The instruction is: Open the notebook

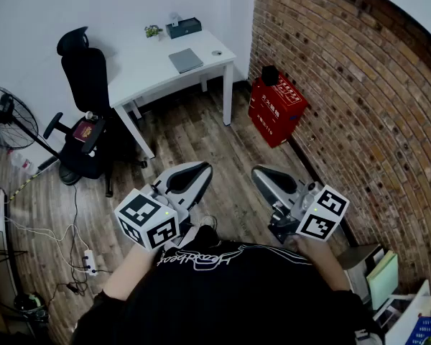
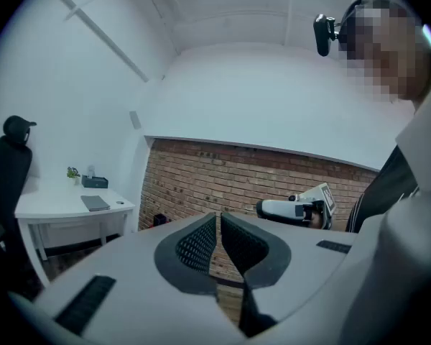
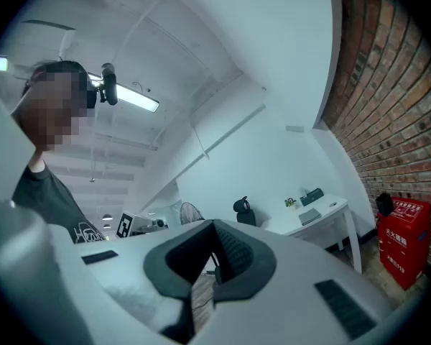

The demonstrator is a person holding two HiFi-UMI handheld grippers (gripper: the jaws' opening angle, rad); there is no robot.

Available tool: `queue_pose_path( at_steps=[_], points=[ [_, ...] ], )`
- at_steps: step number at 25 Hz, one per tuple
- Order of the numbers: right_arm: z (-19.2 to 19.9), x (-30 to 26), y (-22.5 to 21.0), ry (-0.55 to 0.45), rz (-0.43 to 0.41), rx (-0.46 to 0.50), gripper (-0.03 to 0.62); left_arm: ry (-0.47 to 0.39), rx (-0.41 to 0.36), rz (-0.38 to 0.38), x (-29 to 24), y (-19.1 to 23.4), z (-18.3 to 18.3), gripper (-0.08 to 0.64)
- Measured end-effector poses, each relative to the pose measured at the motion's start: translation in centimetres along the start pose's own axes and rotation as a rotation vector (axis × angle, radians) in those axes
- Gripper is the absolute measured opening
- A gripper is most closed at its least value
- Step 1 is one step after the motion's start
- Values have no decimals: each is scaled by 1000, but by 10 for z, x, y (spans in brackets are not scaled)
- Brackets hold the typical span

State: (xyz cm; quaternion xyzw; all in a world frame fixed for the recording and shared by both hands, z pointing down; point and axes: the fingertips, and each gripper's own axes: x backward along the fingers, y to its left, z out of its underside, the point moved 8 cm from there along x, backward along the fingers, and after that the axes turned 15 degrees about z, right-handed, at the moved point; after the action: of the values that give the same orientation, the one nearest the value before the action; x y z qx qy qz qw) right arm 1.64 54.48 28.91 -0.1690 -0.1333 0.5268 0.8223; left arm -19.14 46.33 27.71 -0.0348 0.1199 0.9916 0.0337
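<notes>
Left gripper [image 1: 198, 171]: jaws clenched together, nothing between them; held before the person's chest, well apart from the desk.
Right gripper [image 1: 261, 175]: jaws likewise pressed closed, empty; beside the left, not touching it.
Notebook [image 1: 185, 60]: grey, closed, flat on the white desk [image 1: 140, 70], close to the front edge, toward the brick wall [image 1: 345, 85].
Office chair [image 1: 86, 85]: at the desk's other end.
Red box [image 1: 276, 110]: against the wall.
Wood floor [image 1: 201, 131]: open stretch between grippers and desk.
</notes>
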Motion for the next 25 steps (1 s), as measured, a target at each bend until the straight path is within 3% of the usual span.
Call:
queue_pose_path(
  at_steps=[8, 17, 18, 20, 25],
  points=[
    [3, 6, -4, -3, 11, 6, 2, 8, 8, -8, 0, -4, 7, 46],
    [11, -28, -16, 43, 20, 7, 2, -20, 6, -105, 13, 31, 6, 49],
    [12, -33, -18, 50, 21, 8, 2, -19, 6, -119, 12, 39, 7, 62],
    [14, -42, -27, 63, 24, 10, 2, -6, 9, -122, 6, 53, 9, 168],
    [11, -76, -56, 66, 42, 2, 2, 3, 1, -111, -11, 92, 10, 251]
  ],
)
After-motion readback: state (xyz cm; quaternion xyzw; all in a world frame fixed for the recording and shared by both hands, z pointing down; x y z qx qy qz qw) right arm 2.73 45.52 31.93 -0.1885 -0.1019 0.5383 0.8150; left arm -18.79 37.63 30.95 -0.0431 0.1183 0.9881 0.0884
